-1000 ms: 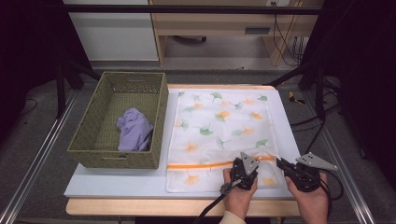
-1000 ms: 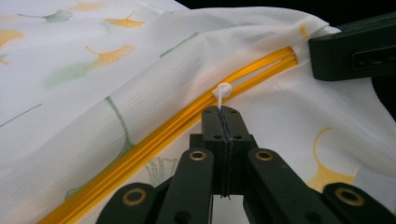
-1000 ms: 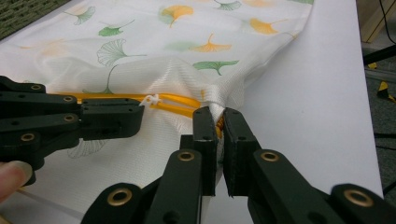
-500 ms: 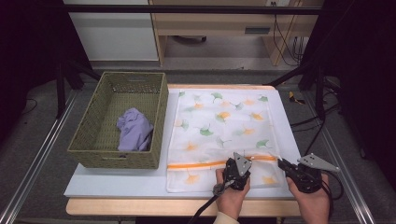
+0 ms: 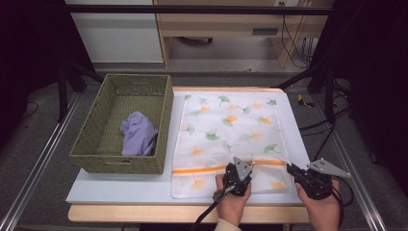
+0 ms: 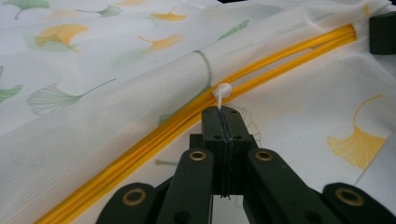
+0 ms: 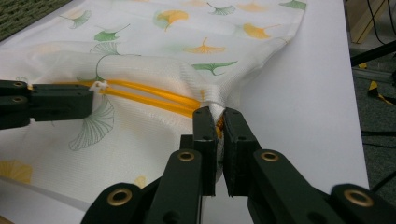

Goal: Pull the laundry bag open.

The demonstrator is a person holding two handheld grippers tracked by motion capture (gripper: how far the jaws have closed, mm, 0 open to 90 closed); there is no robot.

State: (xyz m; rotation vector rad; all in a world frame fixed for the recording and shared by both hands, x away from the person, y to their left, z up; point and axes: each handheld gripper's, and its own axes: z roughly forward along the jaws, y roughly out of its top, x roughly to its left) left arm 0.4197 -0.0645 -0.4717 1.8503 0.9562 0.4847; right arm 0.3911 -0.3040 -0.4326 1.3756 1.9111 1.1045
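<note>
The laundry bag [image 5: 231, 139] lies flat on the white counter [image 5: 120, 185], right of the basket [image 5: 120, 125], its orange zipper [image 5: 202, 169] running across near the person's edge. The left gripper [image 6: 219, 109] has its jaws pressed together on the small white zipper pull [image 6: 222, 91], roughly midway along the track. The right gripper [image 7: 217, 116] pinches the bag's cloth at the zipper's end, by the bag's right edge, where the fabric bunches up into a small peak.

The step in hand looks like sliding the zipper along its track. To do it well, the right gripper should hold its corner firm and low so the track stays taut, while the left draws the pull straight along the line of the orange teeth — not upward, which would only lift the loose cloth and could jam the slider or slip the thin tab out of the jaws.

The bag is a fine white mesh, soft and a little sheer, printed with green and orange ginkgo leaves. The basket is a woven olive-green rectangle holding a crumpled lilac cloth [image 5: 138, 134].
</note>
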